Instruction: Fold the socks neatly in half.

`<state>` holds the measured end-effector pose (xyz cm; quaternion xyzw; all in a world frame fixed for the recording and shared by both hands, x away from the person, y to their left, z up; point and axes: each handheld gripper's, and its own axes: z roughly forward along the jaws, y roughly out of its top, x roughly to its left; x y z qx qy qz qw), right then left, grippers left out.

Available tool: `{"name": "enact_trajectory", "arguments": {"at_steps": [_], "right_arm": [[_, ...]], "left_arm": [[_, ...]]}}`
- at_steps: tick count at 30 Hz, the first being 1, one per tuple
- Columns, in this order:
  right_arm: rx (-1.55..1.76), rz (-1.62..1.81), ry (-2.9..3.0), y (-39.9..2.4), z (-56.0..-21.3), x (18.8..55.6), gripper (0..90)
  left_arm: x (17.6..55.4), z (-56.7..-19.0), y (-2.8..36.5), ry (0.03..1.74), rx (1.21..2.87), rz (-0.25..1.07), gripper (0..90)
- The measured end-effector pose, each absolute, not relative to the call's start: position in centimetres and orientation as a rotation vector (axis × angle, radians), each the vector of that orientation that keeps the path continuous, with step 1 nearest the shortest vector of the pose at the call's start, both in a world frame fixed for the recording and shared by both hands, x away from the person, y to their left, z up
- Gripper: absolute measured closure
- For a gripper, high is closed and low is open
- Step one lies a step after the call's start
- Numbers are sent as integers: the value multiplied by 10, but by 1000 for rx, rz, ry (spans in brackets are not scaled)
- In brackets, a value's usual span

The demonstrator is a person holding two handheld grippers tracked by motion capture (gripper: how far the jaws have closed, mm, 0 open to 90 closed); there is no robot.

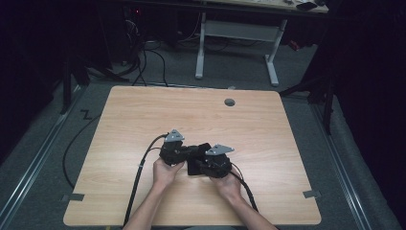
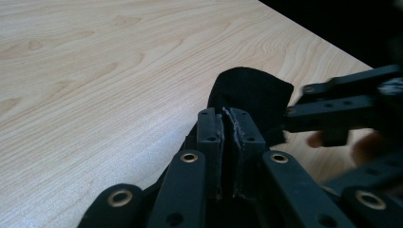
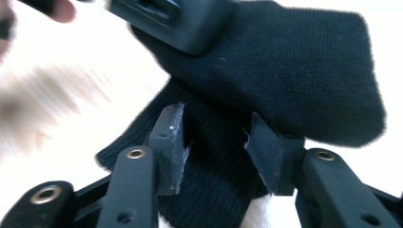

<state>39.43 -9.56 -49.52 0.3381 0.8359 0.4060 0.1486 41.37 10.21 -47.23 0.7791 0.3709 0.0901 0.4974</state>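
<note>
Black sock (image 3: 304, 71), left gripper (image 2: 230, 124) clamping it (right gripper (image 3: 216, 142) agape), table (image 1: 143, 115)

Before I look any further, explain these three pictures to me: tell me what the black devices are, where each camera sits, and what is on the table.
There is no robot. A person holds a two-jaw tool in each hand. The high view looks down on a wooden table: the left hand-held gripper and the right hand-held gripper meet over a black knitted cloth, perhaps a sock.

The other two pictures come from cameras riding on the tools, looking along their jaws. In the left gripper view, the left hand-held gripper has its jaws pressed together on the cloth. In the right gripper view, the right hand-held gripper has its jaws apart, with the cloth lying between them.
</note>
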Motion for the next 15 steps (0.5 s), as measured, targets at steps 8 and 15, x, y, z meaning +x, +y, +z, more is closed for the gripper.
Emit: {"name": "enact_trajectory", "arguments": {"at_steps": [8, 15], "right_arm": [[890, 1134, 2463, -95, -494, 375, 520], [899, 1142, 2425, -90, -505, 383, 547]], "left_arm": [[414, -472, 103, 888, 1884, 225, 840], [399, -473, 96, 866, 1956, 289, 832]]}}
